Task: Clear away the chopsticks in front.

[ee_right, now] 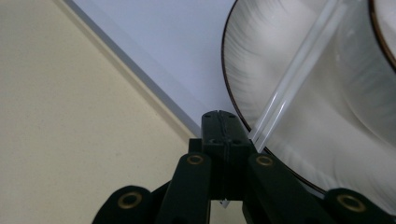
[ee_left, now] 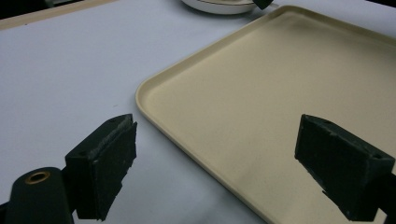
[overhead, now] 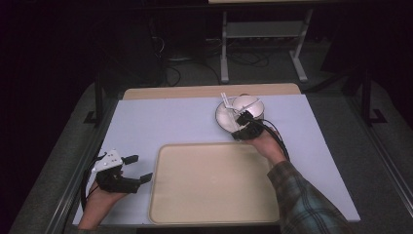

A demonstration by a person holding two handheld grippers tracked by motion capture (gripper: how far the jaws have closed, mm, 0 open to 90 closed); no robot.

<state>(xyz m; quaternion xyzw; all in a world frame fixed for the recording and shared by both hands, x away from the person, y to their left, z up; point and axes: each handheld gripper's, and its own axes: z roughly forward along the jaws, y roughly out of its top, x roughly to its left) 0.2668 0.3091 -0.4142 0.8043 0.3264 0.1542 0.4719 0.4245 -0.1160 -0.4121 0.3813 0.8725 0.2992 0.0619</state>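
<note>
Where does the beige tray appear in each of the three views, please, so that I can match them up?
High view: the tray lies at bottom centre, between the two hands.
Left gripper view: it fills the right half, its rounded corner at centre left, beyond the open left gripper.
Right gripper view: it takes up the left side.
Shared landmark: the white plate just past the tray's far edge.

In the right gripper view we see the plate point(ee_right: 327, 116) cut off by the top and right edges, and the clear stick point(ee_right: 299, 74) runs out at the top. The tray point(ee_left: 261, 107) is cropped at the right in the left gripper view. We cannot tell what the dark background holds in the high view.
</note>
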